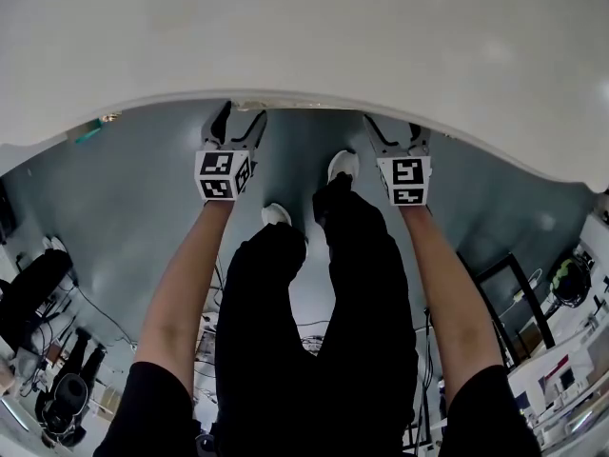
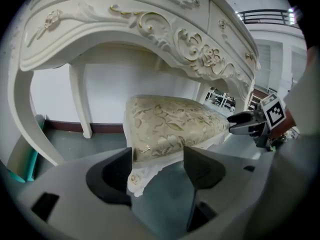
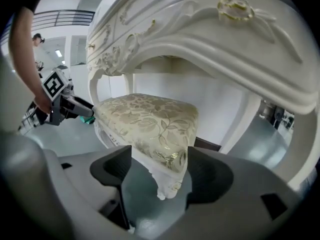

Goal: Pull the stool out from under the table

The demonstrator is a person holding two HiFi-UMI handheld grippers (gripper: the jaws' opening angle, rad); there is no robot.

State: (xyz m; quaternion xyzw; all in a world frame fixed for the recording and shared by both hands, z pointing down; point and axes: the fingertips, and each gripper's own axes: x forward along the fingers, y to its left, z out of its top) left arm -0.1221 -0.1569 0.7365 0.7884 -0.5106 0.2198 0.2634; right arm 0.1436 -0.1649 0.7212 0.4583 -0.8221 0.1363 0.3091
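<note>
Black trousers (image 1: pixel 366 303), white shoes (image 1: pixel 343 166), black sleeves (image 1: pixel 152 407)

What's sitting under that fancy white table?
A stool with a gold floral cushion, its near corners between the open jaws of the left gripper and right gripper. The gripper bodies cover most of its legs; in the head view the table hides it entirely.

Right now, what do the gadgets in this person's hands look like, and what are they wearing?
The left gripper and right gripper are light grey with two dark padded jaws each, and each carries a white cube printed with black square markers. The person wears black short sleeves, black trousers and white shoes.
</note>
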